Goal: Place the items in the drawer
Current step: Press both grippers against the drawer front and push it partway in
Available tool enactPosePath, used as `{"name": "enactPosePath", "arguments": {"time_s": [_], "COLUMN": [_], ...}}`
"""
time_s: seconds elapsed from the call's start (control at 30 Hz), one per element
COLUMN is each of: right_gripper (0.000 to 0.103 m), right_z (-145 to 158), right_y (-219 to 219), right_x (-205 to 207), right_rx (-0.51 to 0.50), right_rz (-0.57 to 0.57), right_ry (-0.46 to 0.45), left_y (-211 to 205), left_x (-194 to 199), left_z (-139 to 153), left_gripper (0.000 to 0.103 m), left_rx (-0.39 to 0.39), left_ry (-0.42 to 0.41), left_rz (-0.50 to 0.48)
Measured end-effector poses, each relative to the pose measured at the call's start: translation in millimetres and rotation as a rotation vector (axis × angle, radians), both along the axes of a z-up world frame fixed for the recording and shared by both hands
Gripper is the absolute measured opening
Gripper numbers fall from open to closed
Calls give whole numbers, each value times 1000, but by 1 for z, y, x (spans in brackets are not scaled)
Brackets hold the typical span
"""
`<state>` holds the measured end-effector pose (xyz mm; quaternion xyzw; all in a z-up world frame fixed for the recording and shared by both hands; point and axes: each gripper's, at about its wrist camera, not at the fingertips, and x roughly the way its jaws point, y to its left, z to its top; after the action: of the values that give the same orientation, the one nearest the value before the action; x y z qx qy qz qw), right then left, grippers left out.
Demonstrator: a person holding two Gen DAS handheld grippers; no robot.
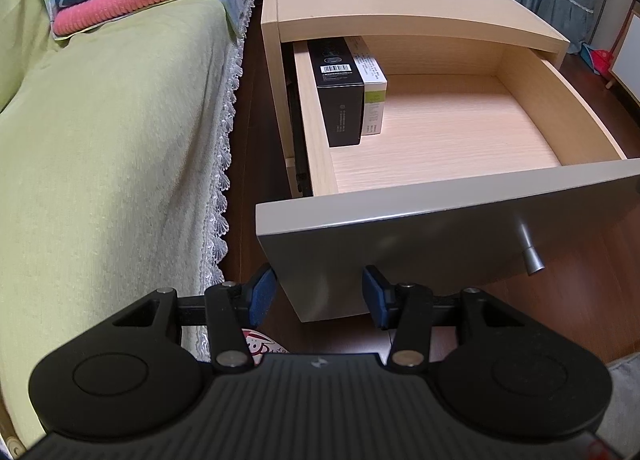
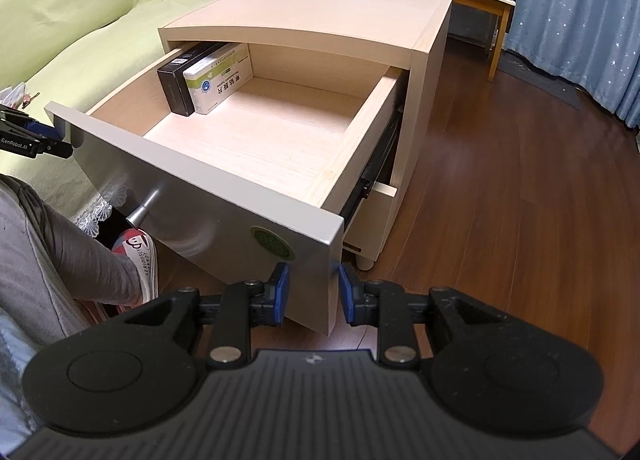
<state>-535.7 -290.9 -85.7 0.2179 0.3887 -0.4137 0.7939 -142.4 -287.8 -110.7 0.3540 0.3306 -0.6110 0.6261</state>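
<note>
Both the left gripper (image 1: pixel 318 296) and right gripper (image 2: pixel 312 292) gape empty before the drawer (image 2: pixel 208 196) holding two boxes (image 2: pixel 204 78).

Drawer (image 1: pixel 440 132): pale wood grain, grey front. Boxes: one black (image 1: pixel 340 96), one white-green (image 2: pixel 220 82). Bedspread (image 1: pixel 100 180): plain yellow-green. Floor (image 2: pixel 520 220): dark brown.

black box (image 1: pixel 341 94) back end hidden | white box (image 1: pixel 374 100) mostly hidden
</note>
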Motion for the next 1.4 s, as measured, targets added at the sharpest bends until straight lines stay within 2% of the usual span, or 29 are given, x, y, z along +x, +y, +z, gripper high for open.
{"name": "enactPosePath", "arguments": {"time_s": [0.57, 1.4], "right_gripper": [24, 24], "right_z": [-1, 0], "right_y": [-4, -10], "right_x": [-4, -6], "right_rx": [-17, -31], "right_rz": [-27, -33], "right_ry": [-21, -28], "left_y": [-21, -31], "left_x": [0, 0], "left_z": [-1, -2], "left_gripper": [52, 52], "left_rx": [-7, -23], "left_ry": [-13, -16], "left_rz": [18, 30]}}
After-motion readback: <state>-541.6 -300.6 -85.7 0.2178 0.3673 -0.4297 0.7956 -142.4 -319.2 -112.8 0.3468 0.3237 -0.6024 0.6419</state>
